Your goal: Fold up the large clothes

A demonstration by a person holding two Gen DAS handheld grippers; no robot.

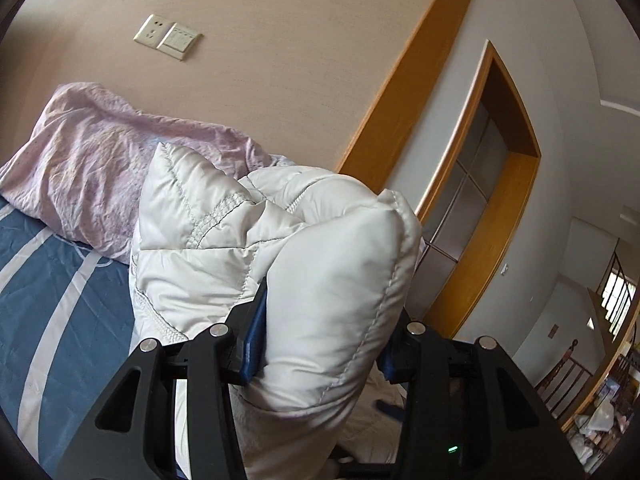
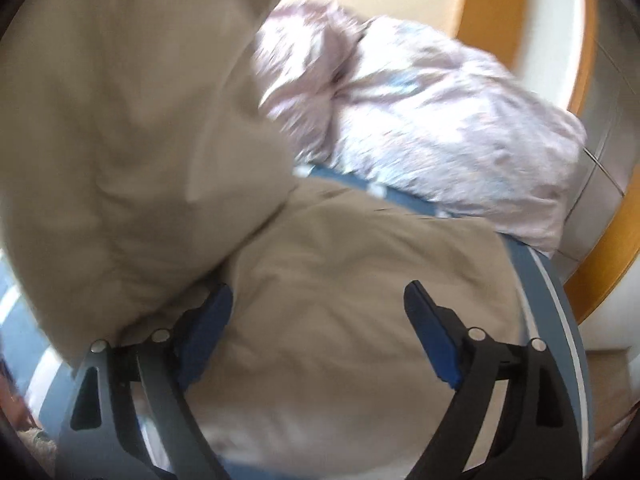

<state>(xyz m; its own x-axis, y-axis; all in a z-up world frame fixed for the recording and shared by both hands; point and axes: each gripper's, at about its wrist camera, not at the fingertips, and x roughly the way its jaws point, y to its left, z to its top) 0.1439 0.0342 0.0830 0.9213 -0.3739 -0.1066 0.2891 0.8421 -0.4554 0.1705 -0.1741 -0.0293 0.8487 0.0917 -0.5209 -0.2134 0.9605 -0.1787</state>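
A puffy, quilted off-white jacket lies bunched on the bed. My left gripper is shut on a thick padded fold of it, with the blue pads pressing in from both sides and the fold held up off the bed. In the blurred right wrist view the same padded garment looks beige. One part of it lies flat on the bed and another part hangs raised at the left. My right gripper is open just above the flat part, with nothing pinched between its blue pads.
A crumpled lilac pillow sits at the head of the bed on a blue sheet with white stripes. Behind it are a beige wall with a socket plate and a wooden-framed door.
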